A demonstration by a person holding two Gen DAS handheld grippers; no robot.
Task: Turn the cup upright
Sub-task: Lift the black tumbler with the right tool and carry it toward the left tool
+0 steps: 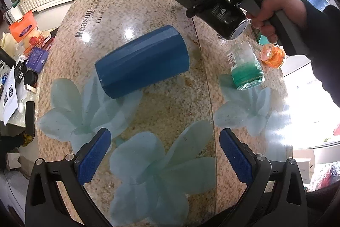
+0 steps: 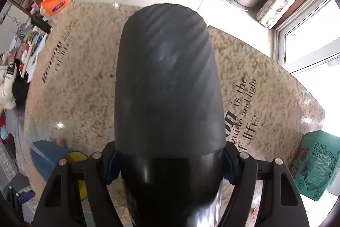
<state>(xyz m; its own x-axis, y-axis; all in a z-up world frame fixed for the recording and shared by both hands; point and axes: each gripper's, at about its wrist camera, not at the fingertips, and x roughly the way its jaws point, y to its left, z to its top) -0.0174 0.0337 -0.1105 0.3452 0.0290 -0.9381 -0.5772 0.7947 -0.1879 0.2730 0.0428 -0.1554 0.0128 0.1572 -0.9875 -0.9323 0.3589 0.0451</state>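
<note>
A blue cup (image 1: 142, 65) lies on its side on the speckled table (image 1: 170, 112), ahead of my open, empty left gripper (image 1: 164, 154). Its blue and yellow end shows in the right wrist view (image 2: 63, 161) at the lower left. My right gripper (image 2: 170, 161) is shut on a black bottle (image 2: 167, 86) and holds it in the air, tilted, above the table's far right. In the left wrist view the bottle (image 1: 210, 3) points up and left, clamped in the right gripper (image 1: 214, 3).
A glass jar (image 1: 246, 67) with green contents stands on the table at the right, next to an orange object (image 1: 274, 55). A green "Black Sesame Ball" box (image 2: 316, 165) sits at the table's right edge. Cluttered shelves and floor surround the table.
</note>
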